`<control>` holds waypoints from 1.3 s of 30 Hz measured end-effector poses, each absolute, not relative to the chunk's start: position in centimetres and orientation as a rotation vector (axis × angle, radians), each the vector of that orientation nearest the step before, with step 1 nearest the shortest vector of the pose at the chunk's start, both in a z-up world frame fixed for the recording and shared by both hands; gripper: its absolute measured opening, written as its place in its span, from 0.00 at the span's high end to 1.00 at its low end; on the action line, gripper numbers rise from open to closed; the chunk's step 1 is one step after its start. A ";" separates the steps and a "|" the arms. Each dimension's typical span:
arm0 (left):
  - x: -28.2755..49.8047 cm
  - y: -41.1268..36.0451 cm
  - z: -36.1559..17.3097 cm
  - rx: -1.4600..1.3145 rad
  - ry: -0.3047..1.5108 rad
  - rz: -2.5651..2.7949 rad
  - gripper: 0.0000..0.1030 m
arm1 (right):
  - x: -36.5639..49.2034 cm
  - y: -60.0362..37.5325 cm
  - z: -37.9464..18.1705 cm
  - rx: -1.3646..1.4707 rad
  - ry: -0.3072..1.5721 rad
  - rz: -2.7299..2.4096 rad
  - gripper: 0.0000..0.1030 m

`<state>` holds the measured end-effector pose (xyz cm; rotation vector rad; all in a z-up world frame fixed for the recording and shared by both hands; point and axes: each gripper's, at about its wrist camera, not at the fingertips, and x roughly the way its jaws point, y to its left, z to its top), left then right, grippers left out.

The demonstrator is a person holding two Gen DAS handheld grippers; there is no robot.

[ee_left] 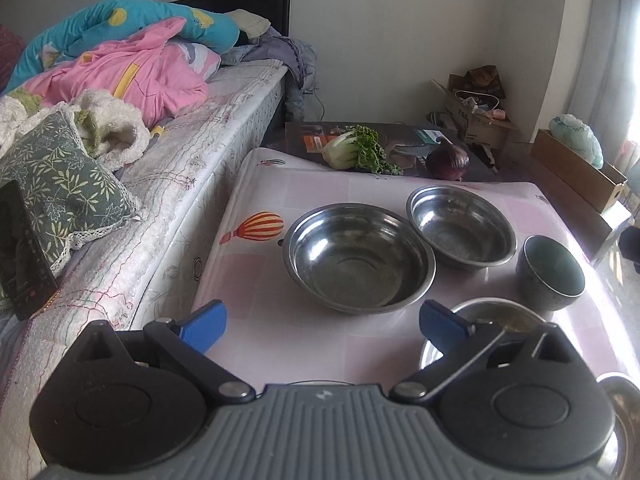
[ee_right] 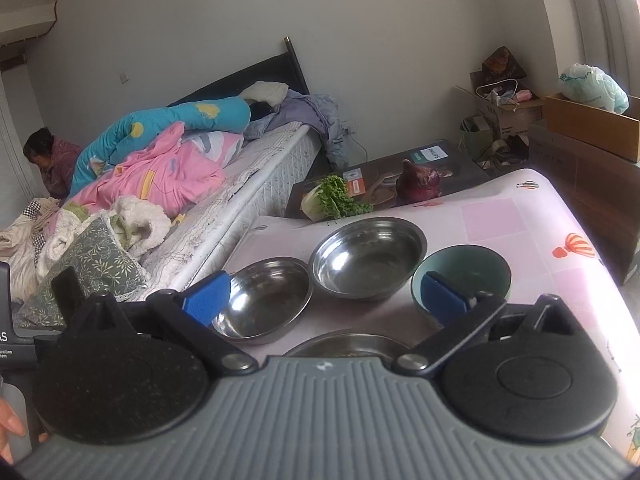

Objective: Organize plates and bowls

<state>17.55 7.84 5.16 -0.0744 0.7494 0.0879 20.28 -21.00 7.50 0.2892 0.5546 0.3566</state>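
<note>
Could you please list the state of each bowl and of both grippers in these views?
left gripper: open, holding nothing
right gripper: open, holding nothing
large steel bowl: upright, empty, on the table
second steel bowl: upright, empty, apart from the large one
dark ceramic bowl: upright, empty as far as visible
near steel bowl: upright, contents unclear

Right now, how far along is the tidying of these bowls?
Nothing looks stacked yet. The large steel bowl, smaller steel bowl and dark ceramic bowl sit apart on the tablecloth, with another steel dish nearer. The left gripper and right gripper are open and empty. All the nesting remains.
</note>
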 end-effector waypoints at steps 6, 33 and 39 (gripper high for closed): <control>22.1 9.7 5.2 -0.041 0.748 0.082 0.01 | 26.4 -16.4 5.7 0.265 0.647 0.422 0.20; 33.7 10.9 -2.5 0.019 1.024 0.103 0.79 | 35.7 -9.9 -2.2 0.196 0.893 0.405 0.88; 33.5 11.2 -2.4 0.021 1.035 0.094 0.85 | 35.6 -9.3 -2.4 0.208 0.915 0.425 0.89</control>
